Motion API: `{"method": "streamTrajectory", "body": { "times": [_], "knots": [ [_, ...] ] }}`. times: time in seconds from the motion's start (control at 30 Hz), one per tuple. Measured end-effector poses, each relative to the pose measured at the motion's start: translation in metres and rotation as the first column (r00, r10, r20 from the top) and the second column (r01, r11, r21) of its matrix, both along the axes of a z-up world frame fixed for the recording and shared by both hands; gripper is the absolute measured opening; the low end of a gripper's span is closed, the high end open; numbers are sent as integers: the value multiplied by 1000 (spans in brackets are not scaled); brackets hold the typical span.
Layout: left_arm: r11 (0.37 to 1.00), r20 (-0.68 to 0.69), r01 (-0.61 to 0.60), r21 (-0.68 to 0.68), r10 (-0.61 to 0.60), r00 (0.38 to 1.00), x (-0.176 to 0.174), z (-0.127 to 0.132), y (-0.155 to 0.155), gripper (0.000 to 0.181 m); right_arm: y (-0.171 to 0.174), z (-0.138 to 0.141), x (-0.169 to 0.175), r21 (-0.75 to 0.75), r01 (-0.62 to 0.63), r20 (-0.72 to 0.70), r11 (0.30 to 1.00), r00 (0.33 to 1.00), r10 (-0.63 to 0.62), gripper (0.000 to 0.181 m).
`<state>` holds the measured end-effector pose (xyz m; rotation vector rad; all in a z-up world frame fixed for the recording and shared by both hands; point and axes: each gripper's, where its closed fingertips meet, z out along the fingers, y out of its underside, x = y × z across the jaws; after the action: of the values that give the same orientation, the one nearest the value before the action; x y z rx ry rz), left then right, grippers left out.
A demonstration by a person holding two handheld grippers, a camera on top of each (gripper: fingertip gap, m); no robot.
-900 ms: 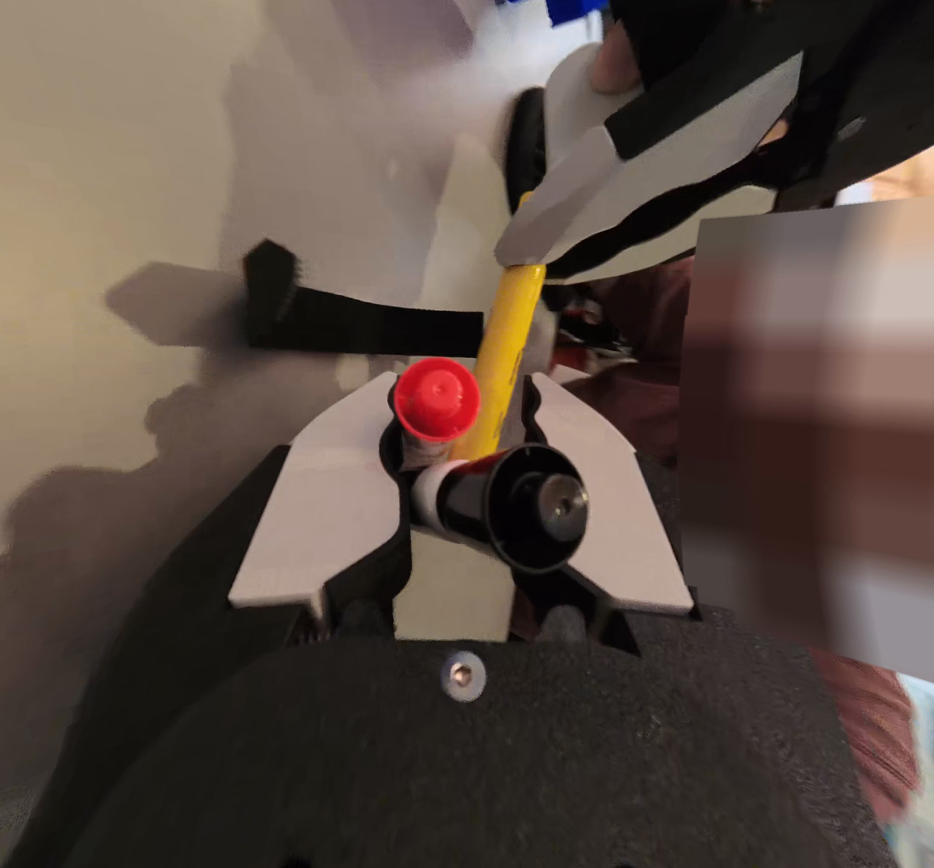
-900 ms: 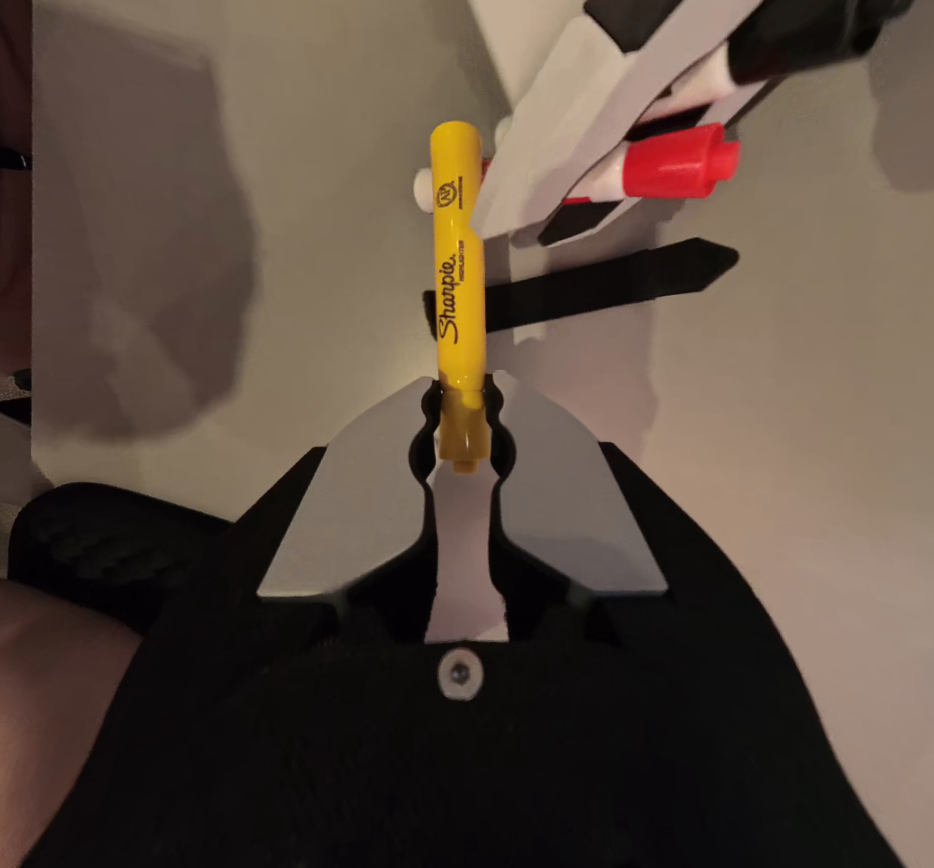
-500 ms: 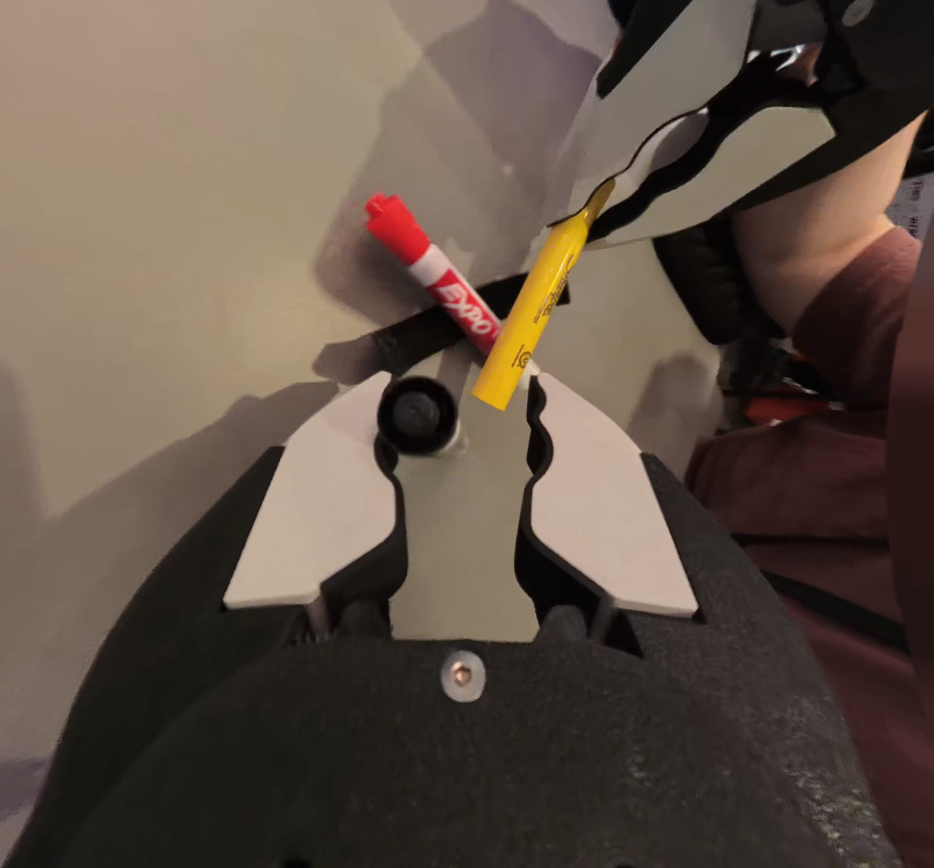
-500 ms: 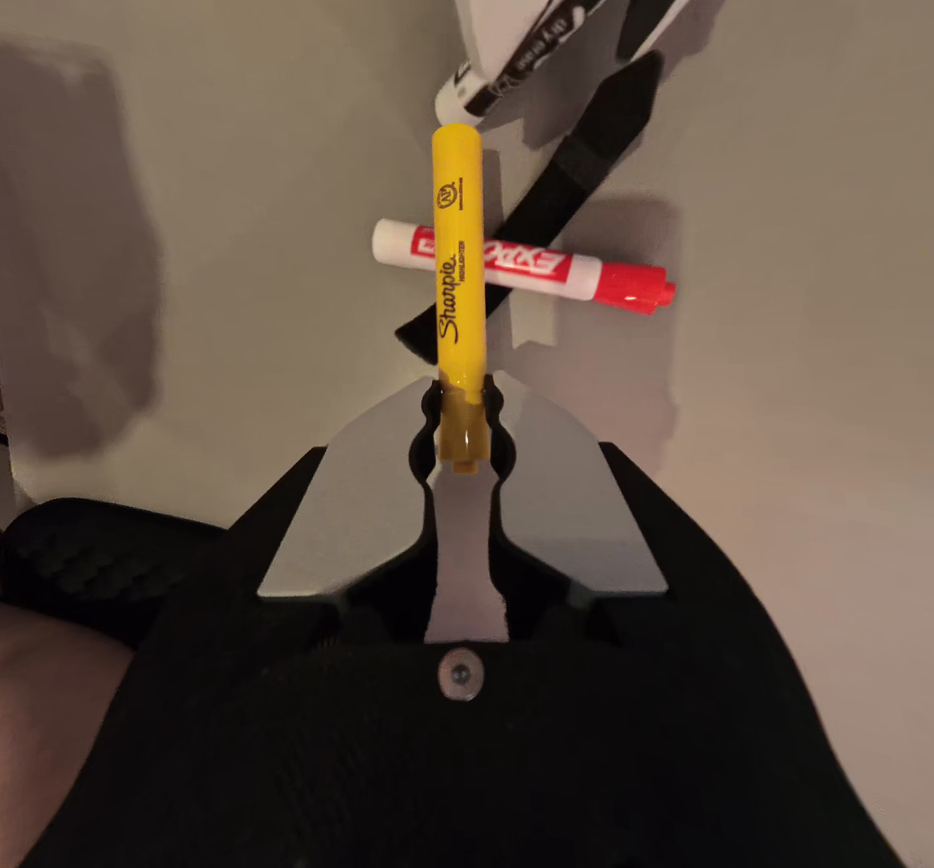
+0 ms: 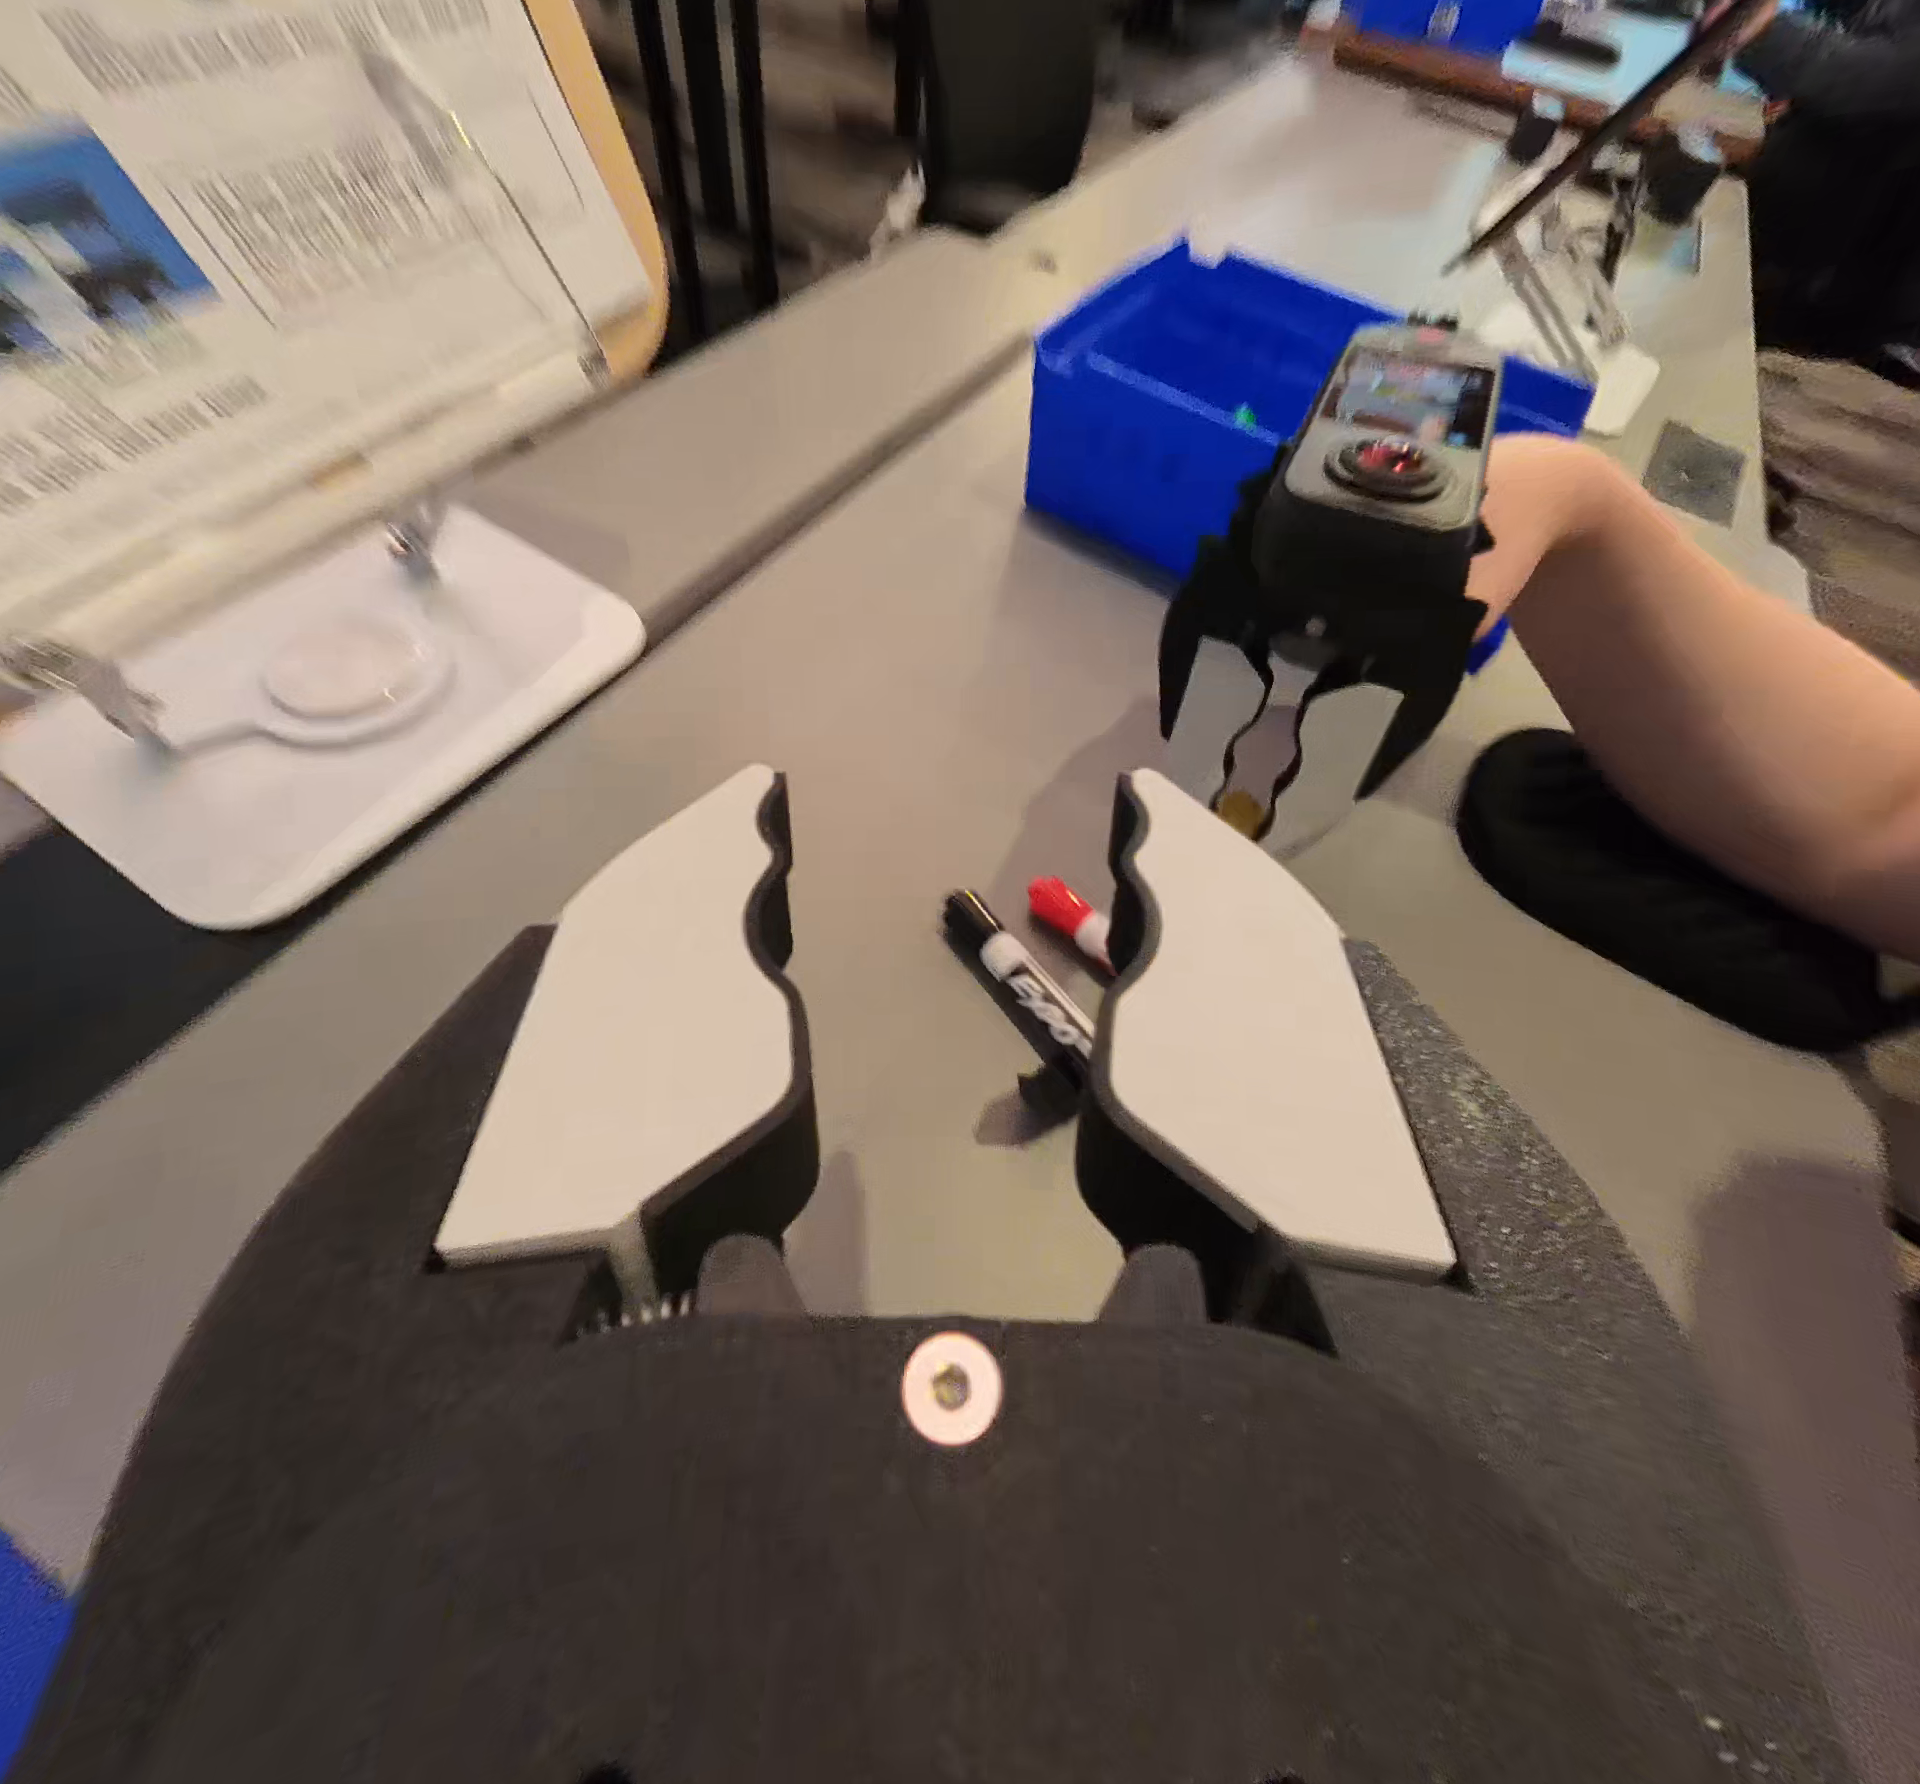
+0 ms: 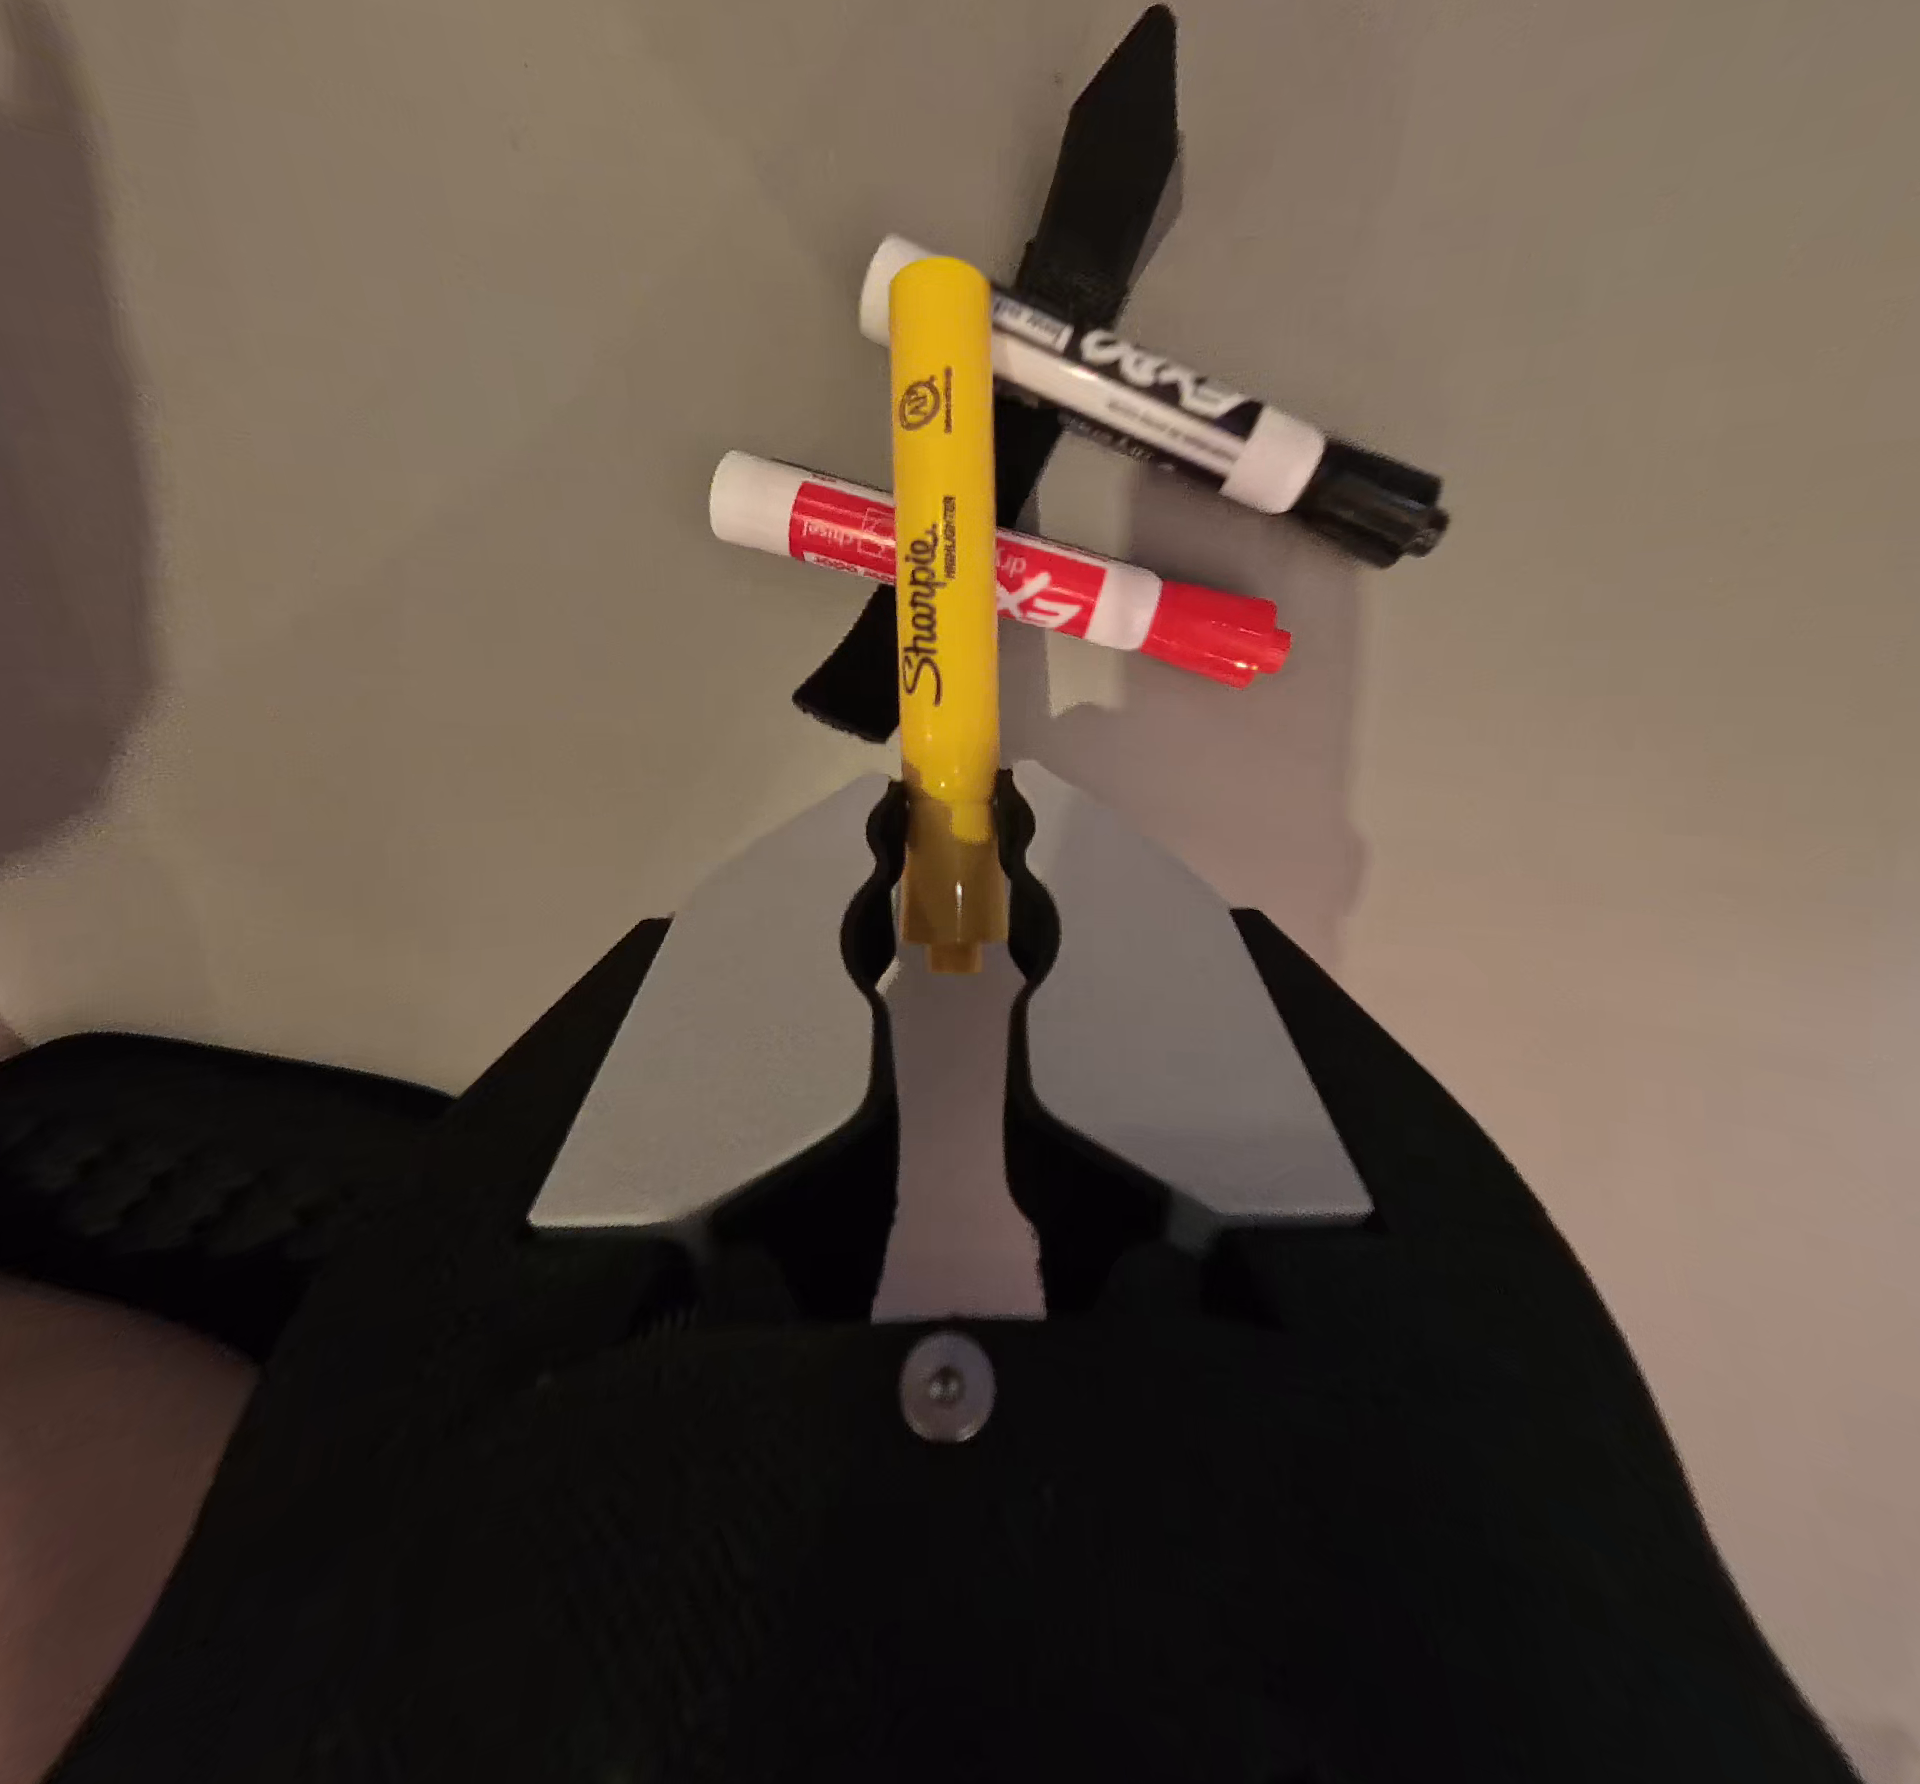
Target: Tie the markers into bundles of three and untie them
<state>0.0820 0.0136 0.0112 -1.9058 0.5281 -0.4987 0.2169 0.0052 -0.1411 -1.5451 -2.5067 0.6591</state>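
Note:
My right gripper (image 6: 948, 789) is shut on the cap end of a yellow highlighter (image 6: 943, 529) and holds it above the table. Below it lie a red marker (image 6: 1039, 581) and a black marker (image 6: 1164, 394) across a black strap (image 6: 1101, 196). My left gripper (image 5: 951, 799) is open and empty, raised above the table. In the left wrist view the black marker (image 5: 1013, 986) and the red marker (image 5: 1065, 913) lie between its fingers, partly hidden by the right finger. The right gripper (image 5: 1262, 784) shows there too, pointing down with the yellow highlighter's cap (image 5: 1240, 807) at its tips.
A blue bin (image 5: 1164, 425) stands at the back of the grey table (image 5: 914, 654). A clear sign holder on a white base (image 5: 343, 685) stands at the left. A person's bare forearm (image 5: 1704, 695) and a black pad (image 5: 1621, 893) are at the right. My hands' fingertips stand some 20 centimeters from each other.
My left gripper let go of the red and black markers, opened wide and pulled back and up. Both markers now lie on the strap. The right gripper still holds the yellow highlighter.

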Motion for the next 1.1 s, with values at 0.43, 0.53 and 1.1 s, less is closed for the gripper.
{"method": "streamTrajectory", "body": {
  "times": [0.43, 0.53, 1.1],
  "knots": [
    [729, -153, -129, 672, 307, 939, -17, 86, -40, 32, 9, 13, -1, 31, 32, -60, 999, 998, -30, 18],
    [843, -74, -49, 535, 105, 992, -1, 74, -40, 33, 10, 16, -1, 30, 35, -71, 999, 997, -33, 18],
    [970, -266, 242, 36, -224, 938, 68, -68, -17, 48, 7, 119, 4, 425, 160, -340, 891, 940, -7, 18]
  ]
}}
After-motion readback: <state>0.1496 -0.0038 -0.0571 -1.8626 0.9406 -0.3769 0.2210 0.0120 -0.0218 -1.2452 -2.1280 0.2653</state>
